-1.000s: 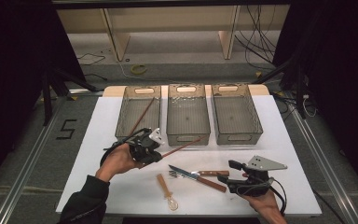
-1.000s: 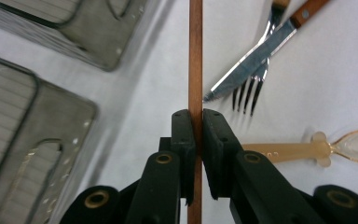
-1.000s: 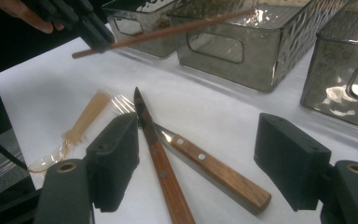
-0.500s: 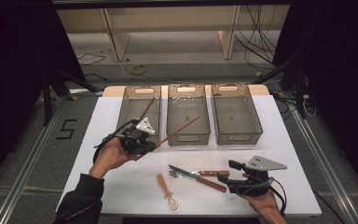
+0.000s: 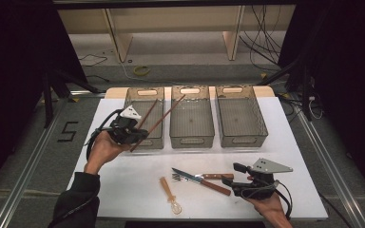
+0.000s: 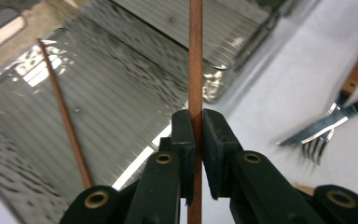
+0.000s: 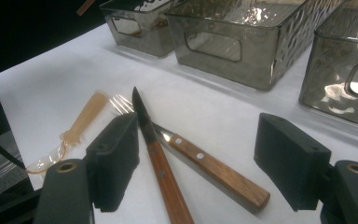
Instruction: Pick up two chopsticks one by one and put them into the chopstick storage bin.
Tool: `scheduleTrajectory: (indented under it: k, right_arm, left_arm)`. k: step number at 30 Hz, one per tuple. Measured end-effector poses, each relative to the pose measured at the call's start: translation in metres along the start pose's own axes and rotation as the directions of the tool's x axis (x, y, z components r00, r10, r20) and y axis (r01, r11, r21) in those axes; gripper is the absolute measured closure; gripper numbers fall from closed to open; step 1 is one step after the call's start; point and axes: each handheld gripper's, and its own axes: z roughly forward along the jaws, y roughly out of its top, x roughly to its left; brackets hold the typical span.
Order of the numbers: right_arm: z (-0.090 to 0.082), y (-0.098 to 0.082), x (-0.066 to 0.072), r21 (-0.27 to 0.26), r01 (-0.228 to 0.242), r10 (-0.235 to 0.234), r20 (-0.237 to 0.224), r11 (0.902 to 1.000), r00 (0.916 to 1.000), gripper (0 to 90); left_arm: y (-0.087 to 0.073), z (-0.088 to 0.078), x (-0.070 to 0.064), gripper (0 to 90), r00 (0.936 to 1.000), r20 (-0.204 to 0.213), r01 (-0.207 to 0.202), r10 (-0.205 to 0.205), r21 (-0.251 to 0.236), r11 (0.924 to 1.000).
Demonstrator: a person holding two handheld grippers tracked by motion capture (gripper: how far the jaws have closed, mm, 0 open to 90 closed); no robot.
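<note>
Left gripper (image 5: 132, 134) at left of centre in the high view, jaws pinching a thin brown wooden chopstick (image 5: 159, 121) slanting over the leftmost clear plastic bin (image 5: 145, 141); right gripper (image 5: 242, 182) at lower right, jaws spread beside the wooden-handled knife (image 5: 204, 181) on the white table (image 5: 123, 175).

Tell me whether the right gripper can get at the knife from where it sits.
Probably yes. The right gripper has its fingers wide apart, and the knife handle lies between them on the white table, with the fork handle crossing beside it.
</note>
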Motion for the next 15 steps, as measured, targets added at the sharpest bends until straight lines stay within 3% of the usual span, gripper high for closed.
scheduleTrajectory:
  k: [8, 15]
  right_arm:
    - [0.001, 0.000, 0.000, 0.006, 0.000, 0.000, 0.000, 1.0000, 1.0000, 31.2]
    - [0.001, 0.000, 0.000, 0.007, -0.002, 0.002, -0.001, 1.0000, 1.0000, 31.2]
  left_arm:
    - [0.000, 0.005, 0.025, 83.2, 0.9972, -0.022, 0.071, -0.071, -0.004, 0.9975]
    - [0.004, 0.008, 0.044, 83.2, 0.9902, -0.038, 0.134, -0.135, -0.020, 0.9908]
